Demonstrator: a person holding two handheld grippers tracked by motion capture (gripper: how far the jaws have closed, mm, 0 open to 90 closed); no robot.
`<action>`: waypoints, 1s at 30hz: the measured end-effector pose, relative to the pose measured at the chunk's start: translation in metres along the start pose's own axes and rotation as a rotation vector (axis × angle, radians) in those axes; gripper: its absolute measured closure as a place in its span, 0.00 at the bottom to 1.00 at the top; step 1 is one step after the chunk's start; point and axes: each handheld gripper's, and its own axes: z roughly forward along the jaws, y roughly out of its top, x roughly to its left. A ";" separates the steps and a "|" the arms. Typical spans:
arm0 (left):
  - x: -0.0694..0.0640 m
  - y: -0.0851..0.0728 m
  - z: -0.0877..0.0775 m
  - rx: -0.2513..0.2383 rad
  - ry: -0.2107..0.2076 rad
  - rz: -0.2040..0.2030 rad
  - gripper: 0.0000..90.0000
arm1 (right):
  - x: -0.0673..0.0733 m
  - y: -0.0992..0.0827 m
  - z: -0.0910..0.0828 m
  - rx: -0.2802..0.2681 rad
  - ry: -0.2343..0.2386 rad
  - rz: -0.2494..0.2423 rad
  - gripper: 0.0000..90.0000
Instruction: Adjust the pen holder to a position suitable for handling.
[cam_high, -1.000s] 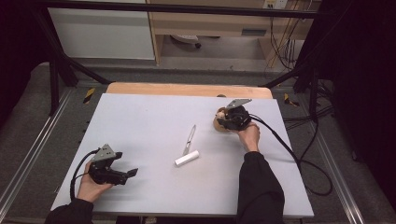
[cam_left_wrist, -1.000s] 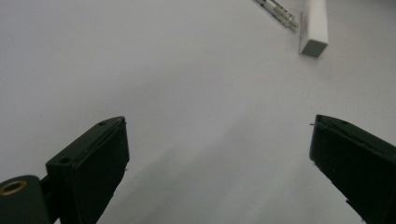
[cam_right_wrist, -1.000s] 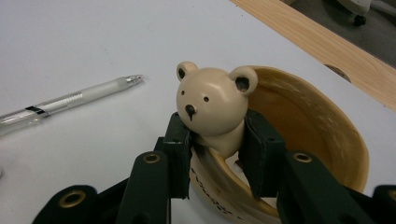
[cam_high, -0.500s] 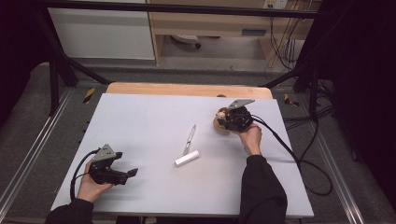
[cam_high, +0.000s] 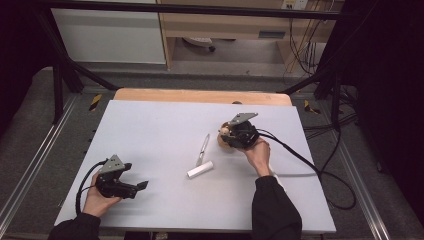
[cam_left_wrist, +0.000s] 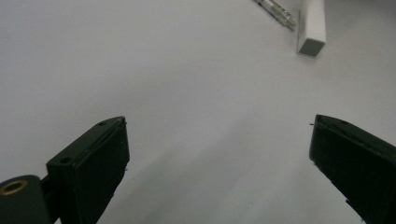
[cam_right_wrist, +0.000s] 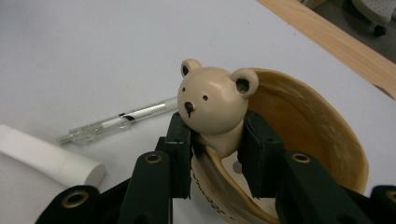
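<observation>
Nearest to me, my left gripper (cam_high: 141, 185) rests low on the white table (cam_high: 150, 130), held in the left hand (cam_high: 97, 200) at the near left. Its jaws stand spread wide, with bare table surface between them in the left gripper view. Beyond them in that view lie the end of a white tube (cam_left_wrist: 312, 25) and the tip of a clear pen (cam_left_wrist: 278, 9).

At mid-table in the high view, the white tube (cam_high: 200, 169) lies just beside the pen (cam_high: 203, 149); I cannot tell whether the two touch. Both lie between the two grippers, closer to the right one.

Farther out on the right, my right hand (cam_high: 259, 152) holds the right gripper (cam_high: 225, 136). In the right gripper view its jaws pinch the neck of a small cream bear figure (cam_right_wrist: 215, 100), one pad on each side. The bear stands upright at the rim of a tan bowl (cam_right_wrist: 308, 135), and the right gripper (cam_right_wrist: 215, 158) reaches partly over that bowl. The pen (cam_right_wrist: 116, 122) and tube (cam_right_wrist: 51, 161) lie on the table to the left in this view.

Beyond the bowl runs the wooden far edge of the table (cam_high: 200, 96).
</observation>
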 end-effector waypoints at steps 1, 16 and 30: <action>0.000 0.000 0.000 -0.001 0.000 0.000 0.05 | 0.001 -0.001 0.002 0.002 0.004 0.002 0.74; 0.000 0.000 0.000 0.002 -0.002 0.004 0.05 | 0.009 -0.006 0.012 0.029 0.035 -0.001 0.74; -0.002 0.001 0.001 0.012 -0.007 0.002 0.05 | 0.009 -0.004 -0.010 -0.019 0.061 0.046 0.34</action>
